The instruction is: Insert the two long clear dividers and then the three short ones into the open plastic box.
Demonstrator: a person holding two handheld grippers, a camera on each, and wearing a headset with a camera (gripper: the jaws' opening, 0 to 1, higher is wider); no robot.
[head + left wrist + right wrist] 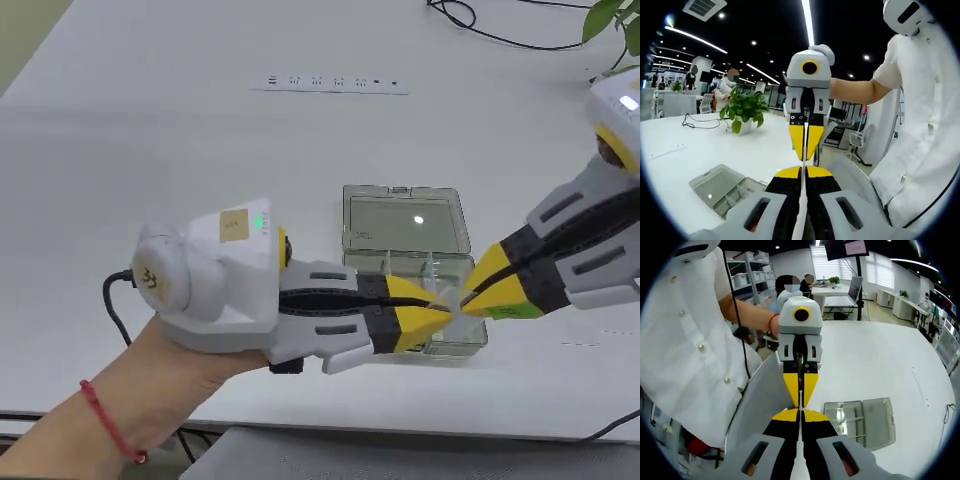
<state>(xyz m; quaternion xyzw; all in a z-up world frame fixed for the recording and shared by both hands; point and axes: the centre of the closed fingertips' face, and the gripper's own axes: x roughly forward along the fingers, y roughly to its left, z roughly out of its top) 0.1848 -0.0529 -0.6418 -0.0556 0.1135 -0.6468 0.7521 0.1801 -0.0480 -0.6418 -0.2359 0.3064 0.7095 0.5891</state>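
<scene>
Clear plastic makes up the box (404, 228), which lies open on the white table (150, 150), with the lid folded flat on the far side and the base nearest the person. In the head view the left gripper (441, 316), held in a hand (190, 365) with a red cord (110, 425) at the wrist, reaches in from the left. The right gripper (474, 299) reaches in from the right. Their yellow tips meet nose to nose above the base, and a clear divider (453, 297) appears between them as a faint glint. A power strip (330, 83) lies farther back on the table.

The left gripper view shows the grip more plainly. The divider stands edge-on as a thin pale line. The left jaws are pressed flat against it, and the jaws of the facing gripper are likewise closed on it. The box lies low and to the left in this view, apart from the tips, with a potted plant (742, 107) beyond it.

The right gripper view shows the other end. The right jaws are pressed together on the same thin strip, and the box lies to the lower right. Clear partitions (842, 421) cross the inside of its base. Whether the held divider is long or short cannot be told.
</scene>
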